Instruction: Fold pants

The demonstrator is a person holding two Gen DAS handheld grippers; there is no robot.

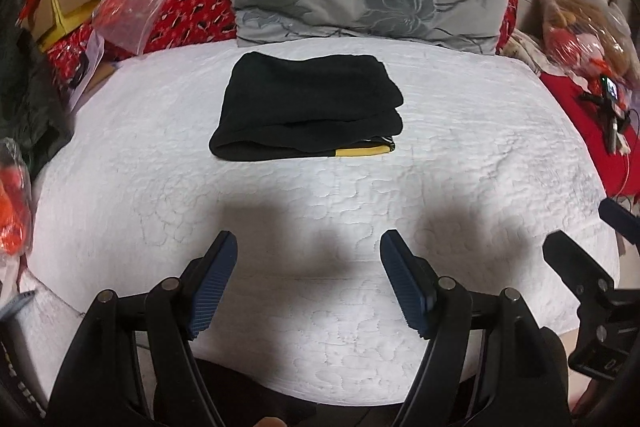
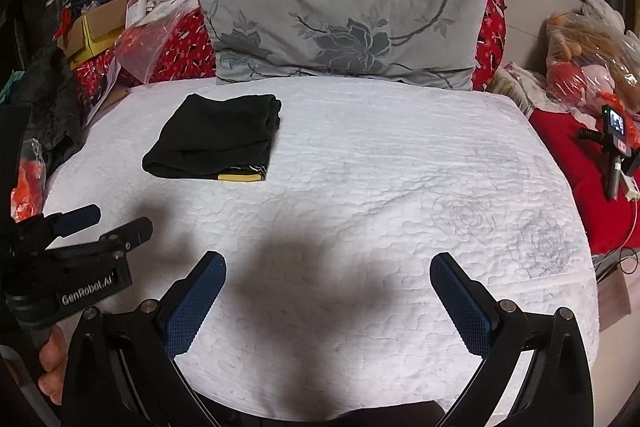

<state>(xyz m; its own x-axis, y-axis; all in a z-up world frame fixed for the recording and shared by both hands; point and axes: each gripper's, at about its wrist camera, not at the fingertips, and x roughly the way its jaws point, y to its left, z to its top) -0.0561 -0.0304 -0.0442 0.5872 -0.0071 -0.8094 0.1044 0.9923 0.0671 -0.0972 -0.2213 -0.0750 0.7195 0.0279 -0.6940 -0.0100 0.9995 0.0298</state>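
The black pants lie folded into a thick bundle on the white quilted bedspread, well ahead of the left gripper and ahead and to the left of the right gripper. A yellow strip shows at the bundle's near edge, possibly a waistband. Both grippers hover low over the near part of the bed, jaws spread wide, holding nothing, with their shadows on the quilt between them and the pants. Beyond the pants a gray floral pillow leans against a red patterned cushion.
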